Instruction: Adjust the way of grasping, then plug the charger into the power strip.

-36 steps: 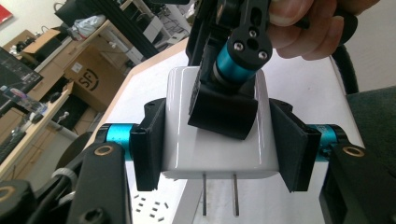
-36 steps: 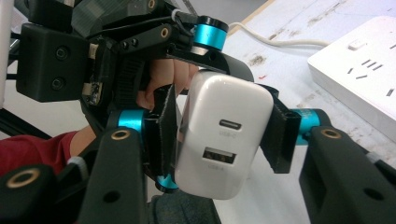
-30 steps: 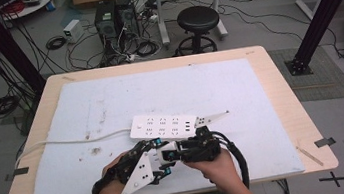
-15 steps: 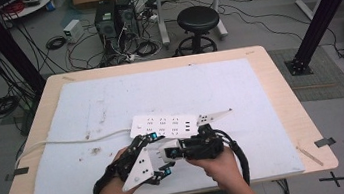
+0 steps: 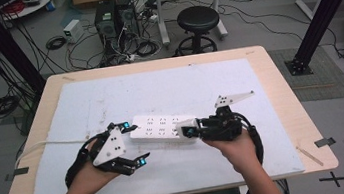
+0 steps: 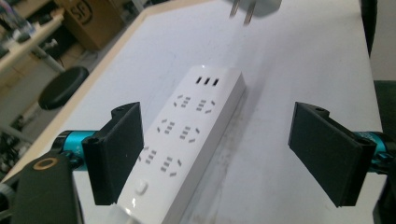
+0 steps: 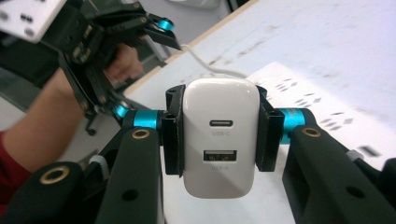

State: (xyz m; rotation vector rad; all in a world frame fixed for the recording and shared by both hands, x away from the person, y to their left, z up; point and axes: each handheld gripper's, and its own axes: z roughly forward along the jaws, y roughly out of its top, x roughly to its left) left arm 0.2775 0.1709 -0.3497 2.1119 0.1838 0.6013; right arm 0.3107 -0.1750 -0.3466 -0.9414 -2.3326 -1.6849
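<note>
left gripper (image 5: pixel 133 143): jaws just opened wide, empty | right gripper (image 7: pixel 218 128): clamped on glossy white rounded USB charger (image 7: pixel 220 135) | long white plastic power strip (image 5: pixel 161 127) lay mid-mat between grippers, bare pale mat (image 5: pixel 168 85) beyond

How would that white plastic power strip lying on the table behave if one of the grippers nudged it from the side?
The long white plastic power strip looks rigid, so it would probably move as one piece without bending. Lying flat and low, it seems unlikely to tip or roll. It would likely slide over the smooth white table sheet, perhaps pivoting, since its white cord trails off one end.
</note>
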